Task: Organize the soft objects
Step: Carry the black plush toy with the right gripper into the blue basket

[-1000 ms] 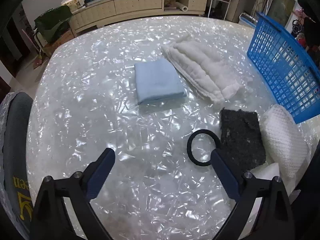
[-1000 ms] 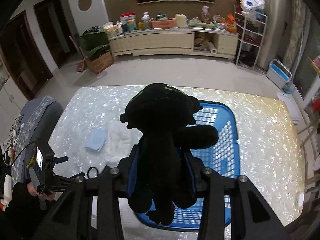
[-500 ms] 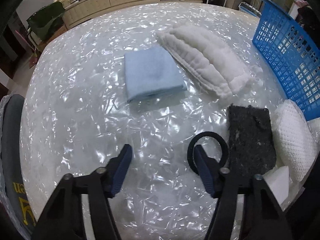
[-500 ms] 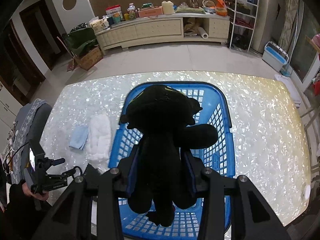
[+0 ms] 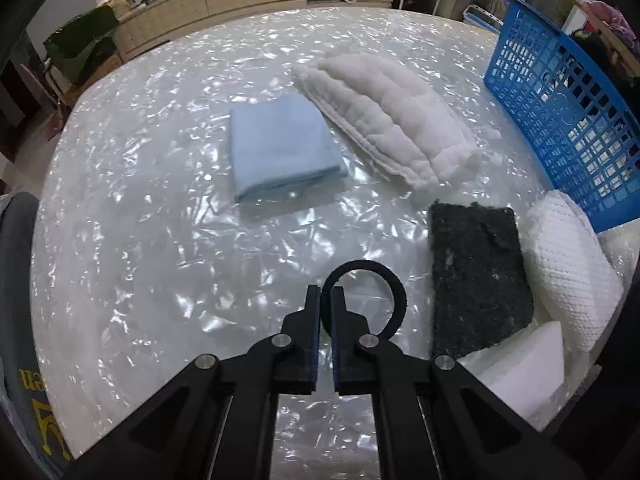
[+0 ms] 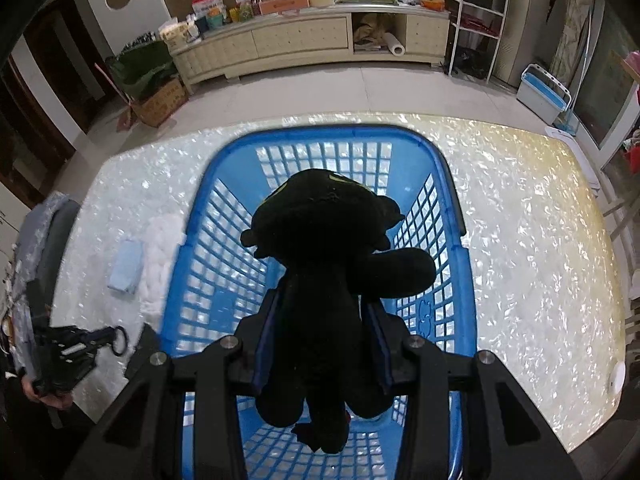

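Plush drop, hair-tie pinch.
We hold right gripper (image 6: 320,320) clamped on black plush (image 6: 324,280) over blue basket (image 6: 452,216); lower before releasing. Left gripper (image 5: 325,294) pinches hair tie (image 5: 394,292) at its 9 o'clock; lift straight.

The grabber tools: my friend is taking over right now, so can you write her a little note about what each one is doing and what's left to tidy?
Left tool: shut on the black hair tie, which lies on the table.
Right tool: shut on the black plush toy, held above the blue basket.
On the table: folded blue cloth, white padded cloth, dark scrub pad, white mesh sponge, white foam block.
Done: nothing visible inside the basket yet.
Left: probably drop the plush in, then the hair tie and the rest.
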The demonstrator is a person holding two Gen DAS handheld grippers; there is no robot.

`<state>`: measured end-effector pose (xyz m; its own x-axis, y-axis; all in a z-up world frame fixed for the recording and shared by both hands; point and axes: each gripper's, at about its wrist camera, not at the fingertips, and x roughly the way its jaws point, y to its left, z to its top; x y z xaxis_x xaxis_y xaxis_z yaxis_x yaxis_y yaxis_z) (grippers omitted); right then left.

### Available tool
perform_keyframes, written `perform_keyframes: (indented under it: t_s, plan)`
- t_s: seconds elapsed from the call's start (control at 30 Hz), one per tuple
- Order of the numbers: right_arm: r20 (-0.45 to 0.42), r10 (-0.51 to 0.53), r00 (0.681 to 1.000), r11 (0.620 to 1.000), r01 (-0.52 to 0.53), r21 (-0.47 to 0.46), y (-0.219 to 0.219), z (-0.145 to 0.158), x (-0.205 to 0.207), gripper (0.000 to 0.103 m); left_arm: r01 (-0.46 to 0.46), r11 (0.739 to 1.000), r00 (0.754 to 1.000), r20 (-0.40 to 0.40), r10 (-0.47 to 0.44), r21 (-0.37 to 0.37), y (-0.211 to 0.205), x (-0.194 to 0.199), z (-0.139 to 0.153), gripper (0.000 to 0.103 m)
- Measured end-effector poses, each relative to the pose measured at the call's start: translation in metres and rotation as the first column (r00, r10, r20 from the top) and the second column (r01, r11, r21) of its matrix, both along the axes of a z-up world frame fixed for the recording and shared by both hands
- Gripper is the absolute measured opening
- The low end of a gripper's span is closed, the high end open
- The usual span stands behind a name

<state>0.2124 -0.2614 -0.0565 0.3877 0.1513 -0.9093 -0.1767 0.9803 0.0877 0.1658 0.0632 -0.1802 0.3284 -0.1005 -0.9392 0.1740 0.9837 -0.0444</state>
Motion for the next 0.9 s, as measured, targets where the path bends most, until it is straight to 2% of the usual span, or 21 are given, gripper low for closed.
perform_keyframes:
  t_s: [0.13,0.3,0.4,0.67,0.7,0.73,0.9]
  plan:
    - [-0.055,-0.011,0.998,1.0,0.01,-0.012,-0.001,-0.018,0.006,0.039,-0.016,1.0,1.0,0.004,0.016,-0.013,0.004,-0.006,0.001,0.004]
    - [-0.073,-0.009,0.997,0.998,0.005,-0.062,0.005,-0.026,0.005,0.04,-0.041,0.998,0.999,0.011,0.041,-0.051,0.018,-0.01,0.01,0.004]
    - [-0.083,0.0,0.997,0.997,-0.006,-0.072,0.008,-0.028,0.008,0.04,-0.052,0.998,0.998,0.029,0.053,-0.028,0.023,-0.01,0.018,0.004]
    - [-0.036,0.015,0.999,0.997,-0.018,-0.08,0.016,-0.017,-0.003,0.042,-0.072,0.997,0.996,0.052,0.073,-0.02,0.025,-0.018,0.031,0.004]
    - [-0.026,0.016,1.0,0.997,-0.018,-0.078,0.017,-0.014,-0.004,0.048,-0.076,0.997,0.996,0.054,0.077,-0.025,0.025,-0.019,0.032,0.004]
    - [-0.017,0.014,1.0,0.997,-0.015,-0.079,0.017,-0.011,-0.006,0.058,-0.078,0.997,0.995,0.057,0.079,-0.026,0.024,-0.019,0.033,0.004]
    - [0.008,0.014,1.0,0.995,-0.013,-0.095,0.018,-0.001,-0.016,0.083,-0.082,0.996,0.994,0.075,0.085,-0.047,0.025,-0.026,0.045,0.004]
